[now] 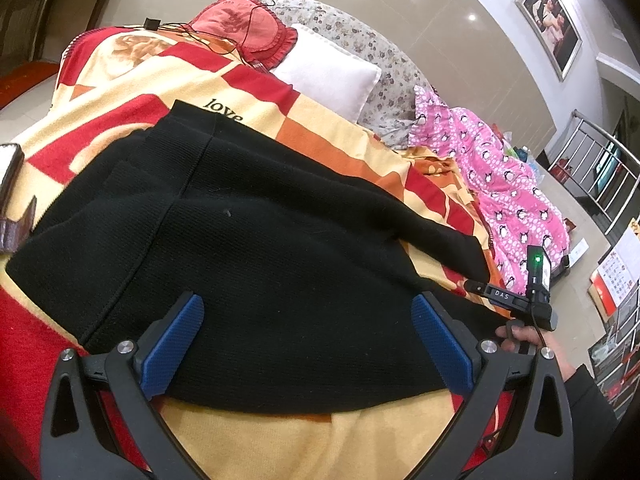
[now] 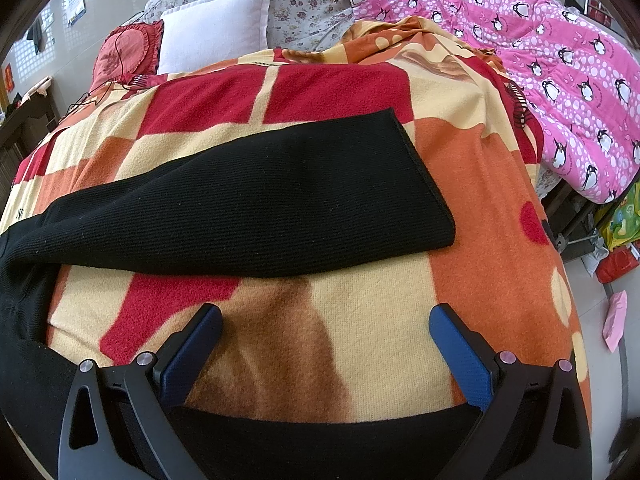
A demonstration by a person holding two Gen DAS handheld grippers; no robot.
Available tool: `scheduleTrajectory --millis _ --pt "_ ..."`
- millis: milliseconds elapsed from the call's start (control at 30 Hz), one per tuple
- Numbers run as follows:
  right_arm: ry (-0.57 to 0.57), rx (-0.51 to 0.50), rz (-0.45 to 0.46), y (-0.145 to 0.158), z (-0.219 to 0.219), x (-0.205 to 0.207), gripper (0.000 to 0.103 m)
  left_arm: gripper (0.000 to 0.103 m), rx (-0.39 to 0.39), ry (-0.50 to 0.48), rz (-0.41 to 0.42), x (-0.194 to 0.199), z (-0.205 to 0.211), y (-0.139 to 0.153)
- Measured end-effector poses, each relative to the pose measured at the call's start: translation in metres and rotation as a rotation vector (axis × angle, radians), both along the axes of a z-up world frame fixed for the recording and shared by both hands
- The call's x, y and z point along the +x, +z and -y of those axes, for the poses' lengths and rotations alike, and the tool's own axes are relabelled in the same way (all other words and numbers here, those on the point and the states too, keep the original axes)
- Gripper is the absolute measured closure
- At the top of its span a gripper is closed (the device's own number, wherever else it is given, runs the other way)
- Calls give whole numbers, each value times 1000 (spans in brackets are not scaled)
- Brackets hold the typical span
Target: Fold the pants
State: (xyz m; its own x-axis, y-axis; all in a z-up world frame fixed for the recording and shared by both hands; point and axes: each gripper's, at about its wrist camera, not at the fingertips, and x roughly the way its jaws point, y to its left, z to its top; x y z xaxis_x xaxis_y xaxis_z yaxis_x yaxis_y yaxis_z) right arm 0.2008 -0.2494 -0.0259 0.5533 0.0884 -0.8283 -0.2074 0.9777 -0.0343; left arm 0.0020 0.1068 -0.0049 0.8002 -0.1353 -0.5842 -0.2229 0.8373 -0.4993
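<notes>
The black pants (image 1: 248,240) lie spread on the patterned blanket (image 1: 132,92) that covers the bed, waist end under the left gripper (image 1: 308,344) and one leg (image 2: 256,200) stretching away toward the pink quilt (image 2: 560,80), its hem flat and square. A second leg seems to run along the near edge beneath the right gripper (image 2: 326,356), though only a black strip shows there and I cannot be sure. Both grippers have their blue pads wide apart and pinch nothing: the left hangs over the pants near their near edge, the right over bare blanket between the two black parts. The step in hand looks like the first fold, laying one leg onto the other. Next, each gripper needs to drop to a cloth edge, close on it, and lift together so the fabric carries over without bunching.
</notes>
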Motion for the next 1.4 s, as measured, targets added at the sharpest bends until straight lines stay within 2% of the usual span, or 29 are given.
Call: scheduleTrajectory --millis 133,333,500,667,800,900,1000,1200,1400 --pt "0 0 0 0 0 0 1 0 17 -8 9 3 7 13" --pt "1 1 0 0 1 0 1 0 93 -2 2 9 10 26" --pt "1 0 0 0 1 0 1 0 75 18 16 11 -1 32" --pt "1 1 0 0 1 0 1 0 116 -1 -22 21 -7 34" --pt "1 1 0 0 1 0 1 0 213 50 -97 34 -19 41" --pt "1 1 0 0 1 0 1 0 318 164 -144 43 -32 52" --pt "1 1 0 0 1 0 1 0 413 246 -154 44 -31 55" --pt "1 1 1 0 1 0 1 0 480 243 -179 48 -21 43" --pt "1 1 1 0 2 0 1 0 468 218 -181 53 -18 42"
